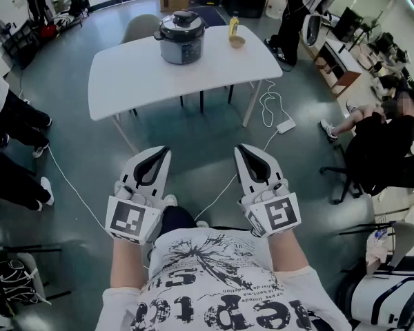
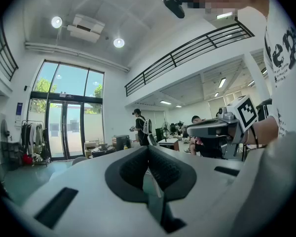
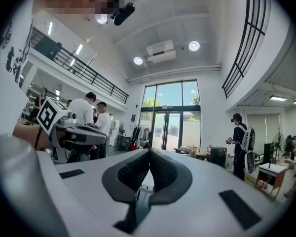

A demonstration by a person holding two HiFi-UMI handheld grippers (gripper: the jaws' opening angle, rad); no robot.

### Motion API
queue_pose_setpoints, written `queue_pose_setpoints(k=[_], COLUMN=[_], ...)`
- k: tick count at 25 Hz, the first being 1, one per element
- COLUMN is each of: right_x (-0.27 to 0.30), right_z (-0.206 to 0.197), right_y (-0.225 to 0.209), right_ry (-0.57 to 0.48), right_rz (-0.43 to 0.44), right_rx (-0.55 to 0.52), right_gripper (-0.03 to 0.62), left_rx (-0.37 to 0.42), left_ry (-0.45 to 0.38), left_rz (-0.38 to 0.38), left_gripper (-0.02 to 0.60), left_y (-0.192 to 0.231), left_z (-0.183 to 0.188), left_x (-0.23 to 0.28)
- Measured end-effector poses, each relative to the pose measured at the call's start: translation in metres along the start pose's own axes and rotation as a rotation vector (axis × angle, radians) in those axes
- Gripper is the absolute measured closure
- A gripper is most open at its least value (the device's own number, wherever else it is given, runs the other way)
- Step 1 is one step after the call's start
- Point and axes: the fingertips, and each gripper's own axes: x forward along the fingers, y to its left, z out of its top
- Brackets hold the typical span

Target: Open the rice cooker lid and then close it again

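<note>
Upper centre of frame: silver round rice cooker (image 1: 181,43), black lid (image 1: 182,21) shut, on white desk (image 1: 124,78). Lower centre: left gripper (image 1: 160,156), right gripper (image 1: 244,154), well apart from cooker; both jaws clenched, empty.

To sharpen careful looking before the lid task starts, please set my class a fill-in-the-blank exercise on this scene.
The silver rice cooker on the white rectangular table has its black lid ___.
The yellow bottle stands to the rice cooker's ___ in the head view.
The left gripper and the right gripper both have their jaws ___.
Missing words: closed; right; shut.
</note>
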Motion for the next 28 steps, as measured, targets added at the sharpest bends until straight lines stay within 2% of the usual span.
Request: queue_pose_setpoints(k=[8,12,13,14,15,22,28], right_x=[-0.005,-0.009,-0.007,-0.004,-0.001,0.024,0.073], right_z=[-0.001,0.005,0.008,0.010,0.011,0.001,-0.005], right_y=[-0.012,-0.014,-0.013,-0.011,-0.011,-0.038,-0.067], right_ry=[0.010,-0.054,-0.075,-0.089,-0.096,-0.047,-0.039], right_rz=[-0.026,-0.020,0.000,0.023,0.036,0.007,0.009], right_rx=[0.035,0.062,0.067,0.070,0.072,0.093,0.107], right_gripper=[0.580,0.578,0.459,0.161,-0.004,-0.004,-0.004], left_rx=[-0.022,-0.021,-0.022,-0.023,-0.024,-0.026,-0.031], left_ry=[-0.023,-0.019,-0.016,-0.012,-0.009,0.017,0.034], left_rz=[0.037,0.028,0.026,0.025,0.023,0.020,0.038], left_gripper=[0.569,0.569,0.569,0.569,0.569,0.569,0.569], left_y=[0.007,0.003,0.003,0.003,0.003,0.016,0.054], left_z=[0.004,0.003,0.002,0.002,0.002,0.001,-0.008], left_x=[-0.003,0.001,0.002,0.004,0.007,0.032,0.068])
